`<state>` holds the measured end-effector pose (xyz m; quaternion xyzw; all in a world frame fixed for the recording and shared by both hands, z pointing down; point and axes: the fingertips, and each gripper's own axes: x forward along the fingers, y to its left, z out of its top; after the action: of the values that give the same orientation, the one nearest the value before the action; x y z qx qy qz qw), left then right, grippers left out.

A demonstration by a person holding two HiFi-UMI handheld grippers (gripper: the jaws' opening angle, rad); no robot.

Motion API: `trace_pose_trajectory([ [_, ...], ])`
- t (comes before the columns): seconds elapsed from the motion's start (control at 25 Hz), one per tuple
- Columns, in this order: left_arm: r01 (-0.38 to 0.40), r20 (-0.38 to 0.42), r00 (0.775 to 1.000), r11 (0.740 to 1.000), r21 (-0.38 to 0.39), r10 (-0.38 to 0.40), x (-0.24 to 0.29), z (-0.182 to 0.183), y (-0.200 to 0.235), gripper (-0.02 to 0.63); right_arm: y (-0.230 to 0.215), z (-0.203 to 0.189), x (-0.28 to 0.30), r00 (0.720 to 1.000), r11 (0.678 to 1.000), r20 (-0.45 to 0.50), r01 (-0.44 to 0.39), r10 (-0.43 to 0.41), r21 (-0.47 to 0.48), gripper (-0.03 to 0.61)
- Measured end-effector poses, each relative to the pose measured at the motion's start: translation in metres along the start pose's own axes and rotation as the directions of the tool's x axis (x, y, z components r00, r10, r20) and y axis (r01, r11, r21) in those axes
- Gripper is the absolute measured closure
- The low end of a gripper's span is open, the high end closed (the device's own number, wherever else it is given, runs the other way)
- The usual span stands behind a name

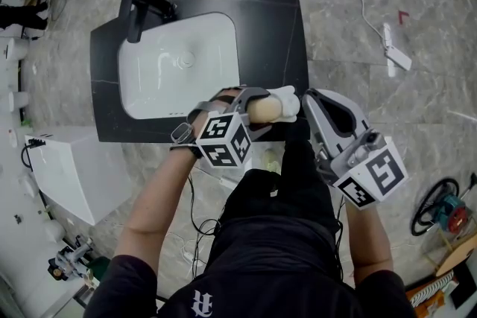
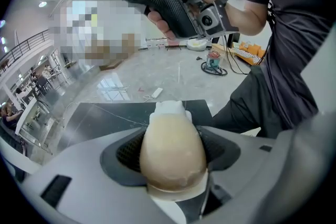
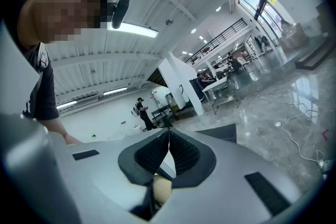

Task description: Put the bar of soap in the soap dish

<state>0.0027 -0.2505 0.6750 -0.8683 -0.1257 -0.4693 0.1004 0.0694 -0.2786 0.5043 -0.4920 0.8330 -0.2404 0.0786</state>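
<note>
A tan, egg-shaped bar of soap (image 2: 173, 157) sits between the jaws of my left gripper (image 2: 173, 139), which is shut on it. A white piece (image 2: 169, 108) shows past the soap's far end and under its near end; I cannot tell whether it is the soap dish. In the head view the left gripper (image 1: 270, 112) holds the soap (image 1: 267, 109) with its white tip (image 1: 288, 102) above the front right edge of the black counter (image 1: 276, 18). My right gripper (image 1: 308, 97) hovers just right of that tip. Its jaws (image 3: 169, 136) meet with nothing between them.
A white sink basin (image 1: 179, 63) with a black faucet (image 1: 141, 7) is set in the counter's left part. On the marble floor lie a white power strip (image 1: 395, 52) with cable and a cable reel (image 1: 440, 208); a white unit (image 1: 63, 167) stands at left.
</note>
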Motion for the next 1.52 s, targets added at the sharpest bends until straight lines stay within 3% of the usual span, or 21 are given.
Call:
trace_pose_trajectory([
  [0.36,0.034,-0.043,0.998,0.999,-0.012,-0.035,0.004,0.001,0.0,0.319,0.001,0.001,-0.006,1.0,1.0,-0.002,-0.01,0.01,0.013,0.569],
  [0.8,0.042,-0.032,0.999,0.998,-0.053,-0.044,0.004,-0.002,0.004,0.318,-0.002,0.002,-0.006,1.0,1.0,-0.017,-0.012,0.012,0.025,0.569],
  [1.28,-0.081,0.087,0.992,0.989,-0.123,0.092,-0.056,0.036,0.005,0.319,0.016,0.012,-0.002,0.997,1.0,-0.074,-0.013,0.012,-0.012,0.569],
  [1.52,-0.212,0.193,0.95,0.961,-0.177,0.246,-0.112,0.08,0.011,0.319,0.042,0.04,-0.001,0.997,0.997,-0.07,-0.033,0.028,-0.07,0.569],
])
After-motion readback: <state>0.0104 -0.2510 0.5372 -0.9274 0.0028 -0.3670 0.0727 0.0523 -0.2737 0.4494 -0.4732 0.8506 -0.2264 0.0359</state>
